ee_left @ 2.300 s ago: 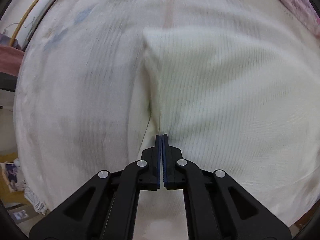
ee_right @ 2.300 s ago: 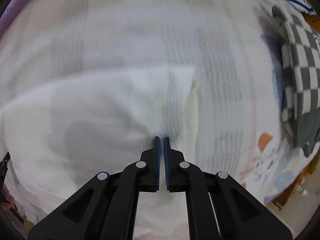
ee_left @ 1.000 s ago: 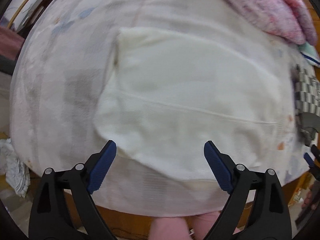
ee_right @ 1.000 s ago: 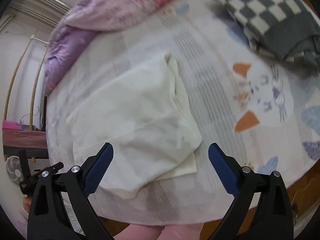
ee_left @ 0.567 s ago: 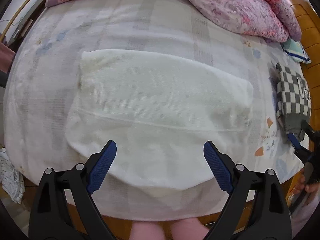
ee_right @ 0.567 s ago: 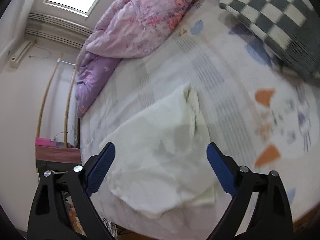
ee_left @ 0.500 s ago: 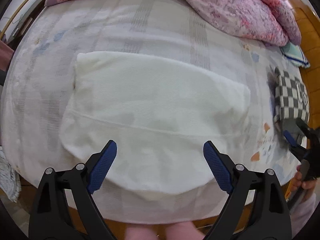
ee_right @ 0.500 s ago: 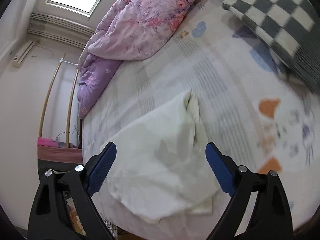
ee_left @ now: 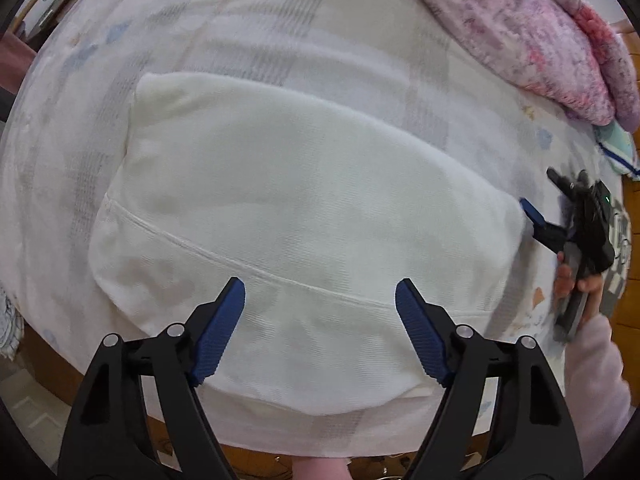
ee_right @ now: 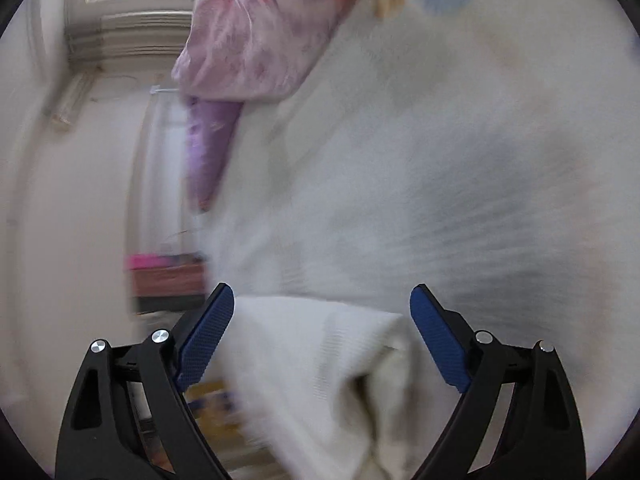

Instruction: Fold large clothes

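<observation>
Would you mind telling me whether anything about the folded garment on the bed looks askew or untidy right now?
Slightly. The white garment lies folded flat on the bed sheet, but its layers are not flush: a lower layer peeks out under the near edge, and at the right end a cream inner layer sticks out.

The right gripper hangs wide-jawed over the folded cream garment's corner on the bed, pads clear of cloth.
</observation>
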